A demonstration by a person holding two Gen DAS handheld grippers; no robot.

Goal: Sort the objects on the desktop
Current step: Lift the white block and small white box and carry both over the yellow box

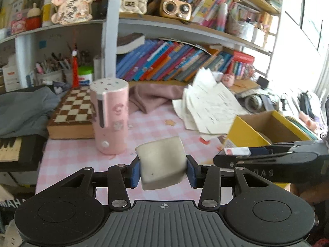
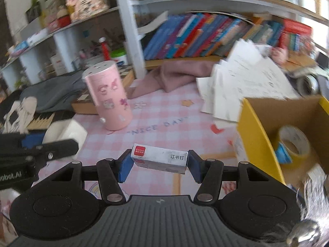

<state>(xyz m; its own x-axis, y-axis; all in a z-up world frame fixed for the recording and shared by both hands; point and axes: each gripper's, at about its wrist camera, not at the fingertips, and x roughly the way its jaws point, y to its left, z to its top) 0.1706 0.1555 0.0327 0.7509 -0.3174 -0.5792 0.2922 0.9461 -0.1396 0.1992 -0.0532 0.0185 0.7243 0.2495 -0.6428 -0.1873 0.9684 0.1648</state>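
The left gripper (image 1: 163, 169) clamps a white eraser (image 1: 161, 162) between its blue pads, lifted above the pink checked desk (image 1: 82, 154). The right gripper (image 2: 159, 164) pinches a staple box (image 2: 160, 159) by its ends, just beside the yellow carton (image 2: 255, 138) holding a tape roll (image 2: 294, 142). A pink tube (image 2: 109, 98) stands behind.

One pink canister (image 1: 112, 115), one eraser (image 1: 162, 162), one staple box (image 2: 160, 160), one tape roll (image 2: 294, 142), one yellow box (image 2: 259, 140)

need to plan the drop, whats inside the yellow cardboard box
A roll of yellow tape with something blue beside it lies in the yellow cardboard box; the near wall hides the rest.
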